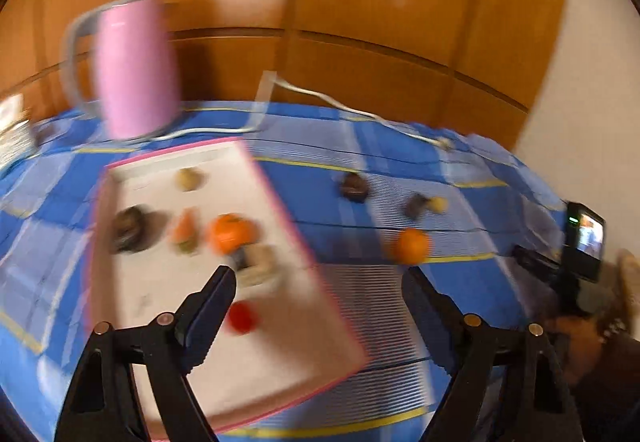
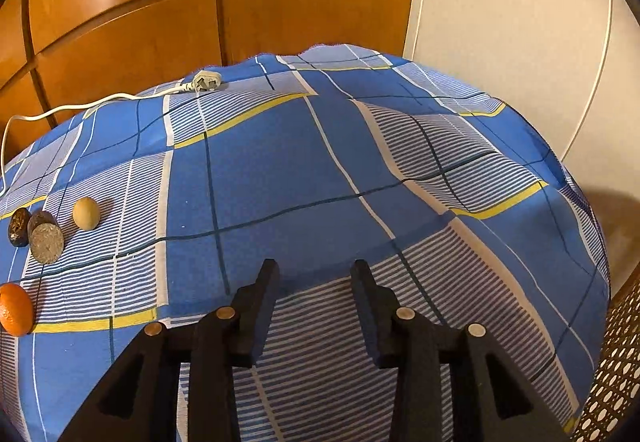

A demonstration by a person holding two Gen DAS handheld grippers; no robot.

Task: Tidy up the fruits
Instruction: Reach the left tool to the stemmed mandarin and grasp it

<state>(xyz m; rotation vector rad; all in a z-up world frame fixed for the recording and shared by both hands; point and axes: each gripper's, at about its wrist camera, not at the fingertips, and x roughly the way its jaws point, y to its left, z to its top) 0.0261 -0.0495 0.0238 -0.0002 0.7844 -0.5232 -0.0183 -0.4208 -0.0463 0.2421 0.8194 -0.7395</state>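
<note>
The left wrist view is blurred. A white tray with a pink rim [image 1: 280, 354] lies on the blue checked cloth and holds an orange [image 1: 230, 234], a dark round fruit [image 1: 130, 228], a pale fruit [image 1: 188, 177], a red fruit [image 1: 242, 316] and some smaller pieces. My left gripper [image 1: 318, 270] hangs open over the tray's right edge with nothing between its fingers. A second orange [image 1: 412, 246] [image 2: 16, 308], a dark fruit [image 2: 20, 226], a cut dark half [image 2: 46, 240] and a pale egg-shaped fruit [image 2: 86, 213] lie loose on the cloth. My right gripper [image 2: 315, 262] is open over bare cloth, right of those fruits.
A pink jug [image 1: 136, 69] stands behind the tray. A white cord and its plug [image 2: 206, 81] lie along the table's far edge, in front of wooden panels. A hand with the other gripper's camera [image 1: 584, 242] shows at the right. A woven chair back [image 2: 616, 382] stands past the table's right edge.
</note>
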